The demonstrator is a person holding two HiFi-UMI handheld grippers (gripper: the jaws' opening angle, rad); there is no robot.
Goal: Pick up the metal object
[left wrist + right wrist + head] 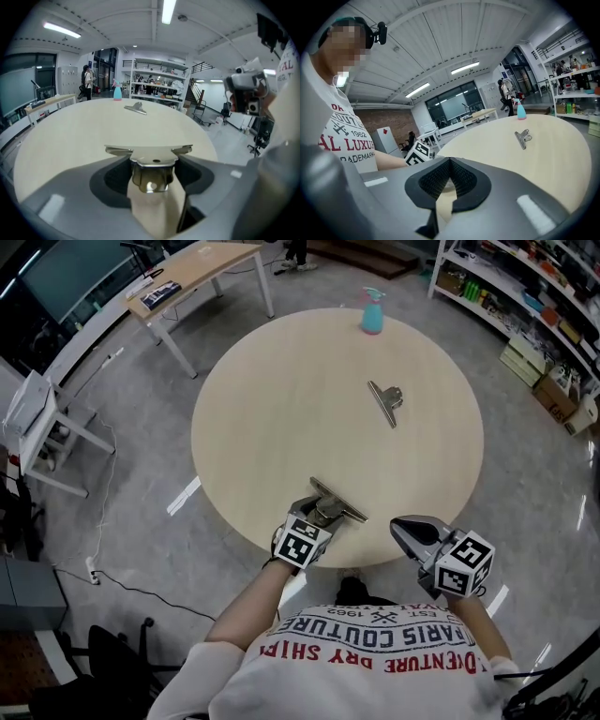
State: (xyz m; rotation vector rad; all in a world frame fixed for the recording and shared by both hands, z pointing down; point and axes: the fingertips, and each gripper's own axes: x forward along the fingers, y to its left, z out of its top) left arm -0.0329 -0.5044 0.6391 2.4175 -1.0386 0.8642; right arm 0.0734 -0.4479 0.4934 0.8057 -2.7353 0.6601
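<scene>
A metal bulldog clip (339, 503) lies at the near edge of the round wooden table (272, 418), and my left gripper (323, 513) is shut on its handles. In the left gripper view the clip (149, 152) has its long bar across the front, with its handles pinched between the two jaws of the left gripper (152, 172). A second metal clip (385, 401) lies loose further out on the table, also visible as the far clip (135, 108) and the clip (522, 137). My right gripper (413, 532) hovers off the table's near right edge, shut and empty (449, 162).
A turquoise spray bottle (373, 312) stands at the table's far edge. A desk (192, 273) is beyond on the left, and shelves (525, 296) line the right wall. A white stand (37, 423) is on the floor at left.
</scene>
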